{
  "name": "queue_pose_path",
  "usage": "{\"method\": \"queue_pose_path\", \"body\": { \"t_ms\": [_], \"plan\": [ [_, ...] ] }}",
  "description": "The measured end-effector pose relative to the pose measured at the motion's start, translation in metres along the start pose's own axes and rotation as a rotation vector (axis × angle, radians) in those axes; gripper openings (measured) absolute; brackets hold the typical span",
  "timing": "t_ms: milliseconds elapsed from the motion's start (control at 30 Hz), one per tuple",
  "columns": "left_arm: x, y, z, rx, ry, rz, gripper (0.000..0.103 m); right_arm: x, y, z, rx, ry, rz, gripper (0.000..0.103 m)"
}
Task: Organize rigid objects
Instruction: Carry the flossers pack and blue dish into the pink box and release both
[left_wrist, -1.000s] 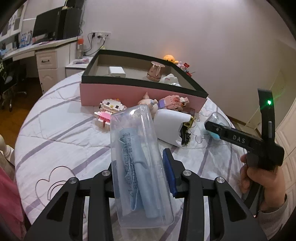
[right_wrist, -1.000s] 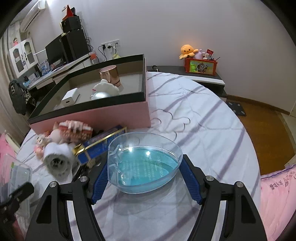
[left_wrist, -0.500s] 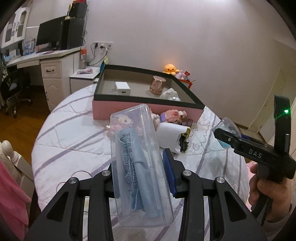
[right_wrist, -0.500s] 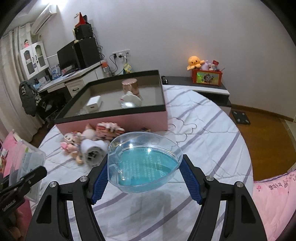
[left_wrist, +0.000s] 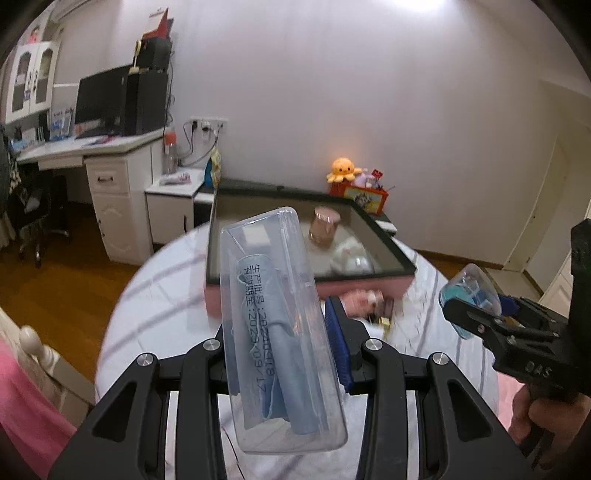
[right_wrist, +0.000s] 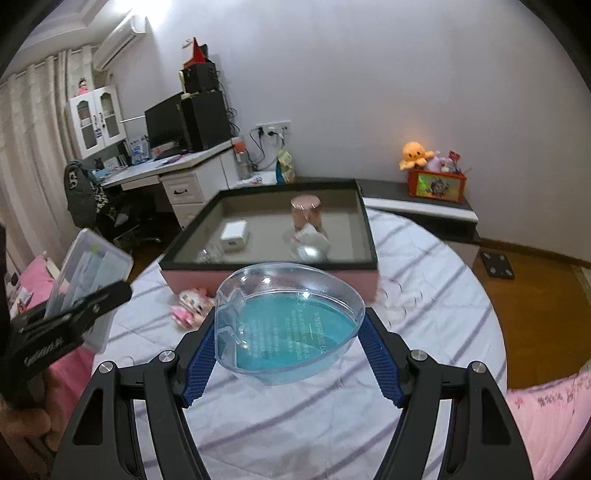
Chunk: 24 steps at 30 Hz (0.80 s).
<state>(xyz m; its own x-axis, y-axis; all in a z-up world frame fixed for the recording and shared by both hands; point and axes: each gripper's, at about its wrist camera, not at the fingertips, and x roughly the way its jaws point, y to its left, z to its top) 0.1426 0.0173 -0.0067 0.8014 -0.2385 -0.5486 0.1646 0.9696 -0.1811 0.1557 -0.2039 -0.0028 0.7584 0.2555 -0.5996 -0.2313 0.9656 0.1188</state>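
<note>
Left gripper (left_wrist: 275, 325) has its jaws nearly closed on the clear oblong case (left_wrist: 277, 325), which stands up centre-frame in the left view; right gripper (right_wrist: 291, 339) grips the heart-shaped clear box (right_wrist: 290, 321) with jaws fairly wide, mid-frame in the right view. Both hover above the striped bed (right_wrist: 424, 317), short of the pink tray (right_wrist: 273, 225). Risks: slick plastic slipping out, or a drop knocking the copper cup (right_wrist: 306, 212) inside the tray.
</note>
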Motion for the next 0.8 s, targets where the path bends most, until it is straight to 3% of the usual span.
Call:
{"method": "queue_pose_path", "body": {
  "t_ms": [200, 433, 800],
  "plan": [
    [0.026, 0.006, 0.045, 0.031, -0.021, 0.008, 0.037, 0.017, 0.0, 0.046, -0.034, -0.035, 0.007, 0.073],
    [0.083, 0.018, 0.087, 0.021, 0.013, 0.009, 0.037, 0.082, -0.021, 0.1, 0.016, 0.022, 0.023, 0.073],
    [0.174, 0.023, 0.093, 0.026, 0.155, 0.043, 0.037, 0.167, -0.049, 0.11, 0.108, 0.137, 0.005, 0.074]
  ]
}}
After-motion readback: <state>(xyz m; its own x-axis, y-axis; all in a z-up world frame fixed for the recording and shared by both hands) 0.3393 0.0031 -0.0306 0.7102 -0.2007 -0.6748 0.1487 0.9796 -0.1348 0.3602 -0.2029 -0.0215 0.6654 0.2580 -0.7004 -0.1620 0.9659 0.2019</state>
